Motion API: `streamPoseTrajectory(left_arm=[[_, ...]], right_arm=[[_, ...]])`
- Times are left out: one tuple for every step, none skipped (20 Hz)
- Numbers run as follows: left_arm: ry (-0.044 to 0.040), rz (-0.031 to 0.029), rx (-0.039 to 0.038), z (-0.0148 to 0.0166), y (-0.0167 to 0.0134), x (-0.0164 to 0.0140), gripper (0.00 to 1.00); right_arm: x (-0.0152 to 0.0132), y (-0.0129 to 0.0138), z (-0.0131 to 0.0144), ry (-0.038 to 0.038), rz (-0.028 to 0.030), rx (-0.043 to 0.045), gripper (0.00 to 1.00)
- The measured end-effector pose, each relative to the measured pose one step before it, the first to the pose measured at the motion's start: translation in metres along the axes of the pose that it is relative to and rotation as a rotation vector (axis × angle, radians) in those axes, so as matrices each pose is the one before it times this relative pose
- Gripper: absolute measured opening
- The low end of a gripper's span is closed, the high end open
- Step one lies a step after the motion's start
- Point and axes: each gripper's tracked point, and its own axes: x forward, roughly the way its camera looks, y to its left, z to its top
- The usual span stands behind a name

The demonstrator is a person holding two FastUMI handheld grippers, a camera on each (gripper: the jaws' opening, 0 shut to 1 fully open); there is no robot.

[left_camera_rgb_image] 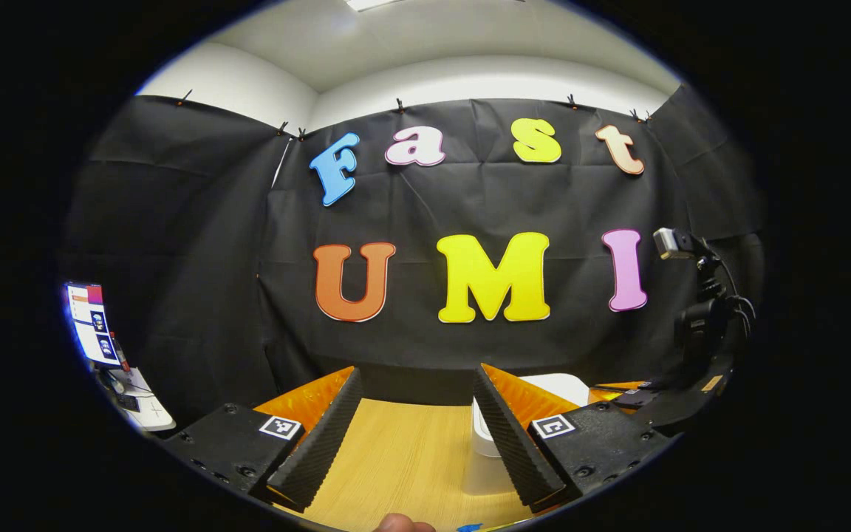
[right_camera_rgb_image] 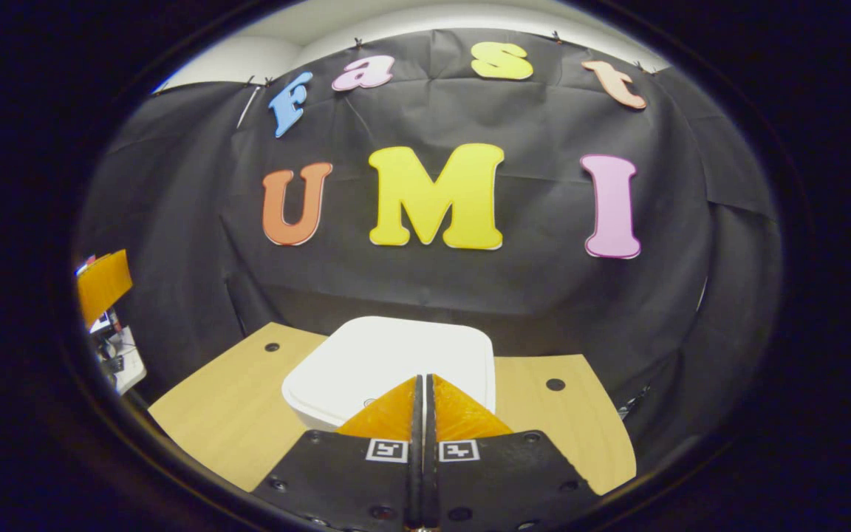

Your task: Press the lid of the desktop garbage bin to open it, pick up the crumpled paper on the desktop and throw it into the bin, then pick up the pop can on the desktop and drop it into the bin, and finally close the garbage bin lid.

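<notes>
The white desktop bin [right_camera_rgb_image: 396,355] stands on the wooden table [right_camera_rgb_image: 219,414] with its lid down flat. My right gripper [right_camera_rgb_image: 422,378] is shut with nothing between its fingers, and its tips sit over the near edge of the lid; I cannot tell whether they touch it. In the left gripper view, my left gripper [left_camera_rgb_image: 418,373] is open and empty above the table [left_camera_rgb_image: 403,458]. The bin [left_camera_rgb_image: 562,384] peeks out behind its right finger. The right gripper's body and camera [left_camera_rgb_image: 695,332] stand at the far right of that view.
A lit screen [left_camera_rgb_image: 93,325] and a small side desk [left_camera_rgb_image: 148,410] are off to the left of the table. Two dark holes [right_camera_rgb_image: 272,346] [right_camera_rgb_image: 555,384] mark the tabletop on either side of the bin. Black cloth walls close in behind.
</notes>
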Motion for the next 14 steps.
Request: streamPoseTrajectory(left_arm=[[0.00439,0.0019,-0.00132,-0.00143,0.00002,0.00023,0.97],[0.00272,0.00225,-0.00122,-0.00172,0.00019,-0.00031,0.97],[0.00161,0.00062,-0.00055,-0.00072,-0.00078,0.00078,0.97],[0.00331,0.00179,0.00122,-0.00043,-0.00086,0.00047,0.97],[0.00356,0.00213,0.0024,-0.00077,0.00044,0.00045,0.97],[0.00328,-0.00061,0.00111,-0.0015,-0.00077,-0.00164,0.97],[0.00192,-0.0005,-0.00026,-0.00102,-0.00093,-0.00042,0.97],[0.00399,-0.0012,0.00038,-0.00174,-0.00128,0.00025,0.97],[0.00236,-0.00196,-0.0017,-0.00218,-0.00117,0.00063,0.97],[0.00343,-0.00143,-0.00295,-0.00147,-0.00077,-0.00038,0.97],[0.00087,-0.00202,-0.00365,-0.00024,-0.00128,-0.00159,0.97],[0.00392,-0.00409,-0.00257,-0.00242,-0.0027,0.00055,0.97],[0.00485,-0.00627,-0.00118,-0.0022,-0.00164,0.00028,0.97],[0.0029,-0.00611,-0.00139,-0.00141,-0.00094,-0.00007,0.97]], right_arm=[[0.00459,0.00095,-0.00412,0.01547,0.00775,-0.00551,0.01],[0.00309,0.00167,-0.00442,0.01321,0.00659,-0.00251,0.01],[0.00482,0.00138,-0.00463,0.01758,0.00444,-0.00439,0.01],[0.00306,0.00118,-0.00573,0.01901,0.00883,-0.00106,0.01],[0.00209,0.00208,-0.00417,0.01475,0.00843,0.00703,0.01],[-0.00117,-0.00022,-0.00161,0.00368,0.00092,0.00595,0.01],[0.0004,-0.00044,-0.00114,0.00563,-0.0015,0.00362,0.0],[-0.00024,0.00077,-0.00569,0.02441,0.00032,0.01065,0.0],[-0.00003,-0.00065,0.00055,0.00789,-0.00227,0.01759,0.01],[0.00059,0.00167,-0.00277,0.02304,0.00288,0.01579,0.01],[0.00038,-0.00083,0.00113,0.00377,0.00922,0.01626,0.01],[-0.00214,0.00021,0.00093,-0.00013,0.01571,0.01523,0.01],[-0.00195,0.00031,0.00645,-0.00857,0.01414,0.01066,0.01],[-0.00251,-0.00212,0.00621,-0.018,0.00559,0.01002,0.01]])
